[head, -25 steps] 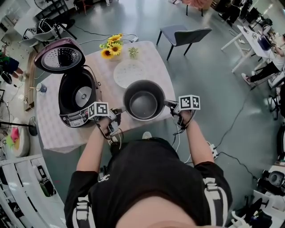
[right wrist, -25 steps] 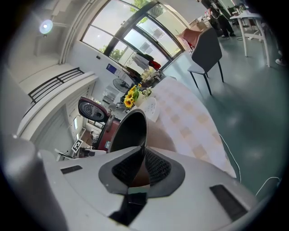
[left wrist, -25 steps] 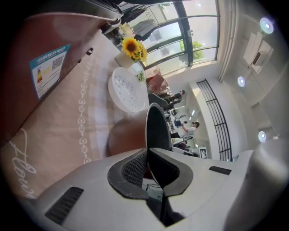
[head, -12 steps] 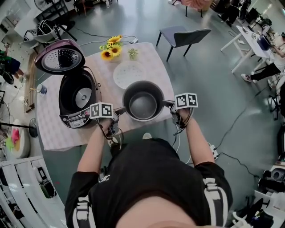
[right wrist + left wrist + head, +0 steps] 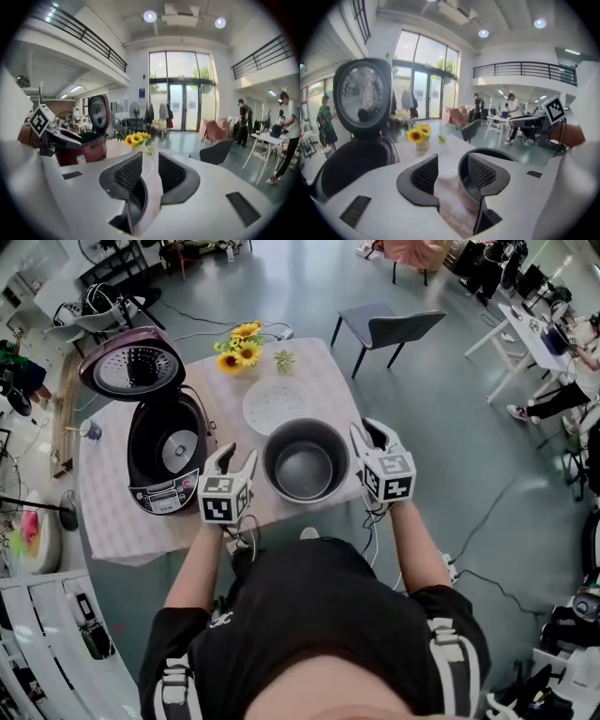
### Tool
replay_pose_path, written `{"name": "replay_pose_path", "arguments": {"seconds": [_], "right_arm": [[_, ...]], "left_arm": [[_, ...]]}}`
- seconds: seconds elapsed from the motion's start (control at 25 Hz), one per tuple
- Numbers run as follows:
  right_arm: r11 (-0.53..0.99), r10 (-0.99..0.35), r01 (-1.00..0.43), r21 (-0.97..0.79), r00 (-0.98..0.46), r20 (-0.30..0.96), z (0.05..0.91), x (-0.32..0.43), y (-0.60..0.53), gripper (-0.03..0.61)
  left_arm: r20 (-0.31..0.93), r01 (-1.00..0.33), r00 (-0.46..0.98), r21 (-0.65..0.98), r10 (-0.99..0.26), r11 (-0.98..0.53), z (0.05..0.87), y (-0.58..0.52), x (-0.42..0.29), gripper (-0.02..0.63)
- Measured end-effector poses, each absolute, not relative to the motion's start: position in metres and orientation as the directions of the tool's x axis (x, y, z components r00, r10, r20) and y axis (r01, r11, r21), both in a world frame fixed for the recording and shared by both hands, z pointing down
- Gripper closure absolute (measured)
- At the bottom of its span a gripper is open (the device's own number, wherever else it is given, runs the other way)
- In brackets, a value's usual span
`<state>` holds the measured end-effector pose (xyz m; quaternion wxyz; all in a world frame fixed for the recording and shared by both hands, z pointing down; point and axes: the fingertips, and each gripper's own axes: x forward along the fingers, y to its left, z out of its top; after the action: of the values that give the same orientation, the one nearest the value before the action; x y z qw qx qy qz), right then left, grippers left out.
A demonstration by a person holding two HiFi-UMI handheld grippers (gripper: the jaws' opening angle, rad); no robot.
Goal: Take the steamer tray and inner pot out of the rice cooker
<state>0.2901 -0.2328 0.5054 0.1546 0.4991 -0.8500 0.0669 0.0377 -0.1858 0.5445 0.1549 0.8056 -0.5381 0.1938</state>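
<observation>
The round grey metal inner pot (image 5: pixel 305 463) stands upright, mouth up, on the cloth-covered desk (image 5: pixel 112 512), right of the open dark rice cooker (image 5: pixel 167 451). The left hand-held gripper (image 5: pixel 237 454) and right hand-held gripper (image 5: pixel 367 432) flank it, jaws just opened, spread, nothing between them

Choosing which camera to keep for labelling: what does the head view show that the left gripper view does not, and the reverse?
Head view only: the round heating plate inside the dark open rice cooker, and its control panel. Left gripper view only: the tall glass doors, balcony railing and ceiling lights. Both: the grey metal inner pot on the cloth-covered table, the yellow sunflowers, the cooker's raised lid, and the left gripper, whose jaws have just been opening with nothing between them.
</observation>
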Motion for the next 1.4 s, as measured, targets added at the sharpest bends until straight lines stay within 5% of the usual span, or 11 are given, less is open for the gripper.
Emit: {"name": "replay_pose_path", "arguments": {"seconds": [0.2,0.4,0.52,0.64,1.4], "right_arm": [[0.413,-0.911,-0.908,0.074,-0.412,0.021,0.424,0.275,-0.235,0.489],[0.383,-0.911,-0.921,0.072,-0.389,-0.135,0.369,0.244,-0.239,0.489],[0.397,-0.895,-0.913,0.094,-0.408,-0.179,0.348,0.221,-0.236,0.508],[0.382,-0.889,-0.917,0.111,-0.398,-0.226,0.332,0.199,-0.228,0.578],[0.598,-0.773,-0.799,0.063,-0.596,-0.216,0.328,-0.003,-0.232,0.577]], "left_arm": [[0.199,-0.963,0.251,-0.049,-0.947,-0.265,0.452,-0.199,0.02,0.42],[0.026,-0.984,0.158,-0.074,-0.987,-0.16,0.388,-0.202,0.001,0.46],[-0.002,-0.987,0.143,-0.079,-0.99,-0.143,0.37,-0.194,-0.011,0.608],[-0.016,-0.988,0.131,-0.078,-0.991,-0.13,0.358,-0.185,-0.029,0.611],[0.028,-0.993,0.064,-0.098,-0.998,-0.066,0.358,-0.174,-0.171,0.611]]}}
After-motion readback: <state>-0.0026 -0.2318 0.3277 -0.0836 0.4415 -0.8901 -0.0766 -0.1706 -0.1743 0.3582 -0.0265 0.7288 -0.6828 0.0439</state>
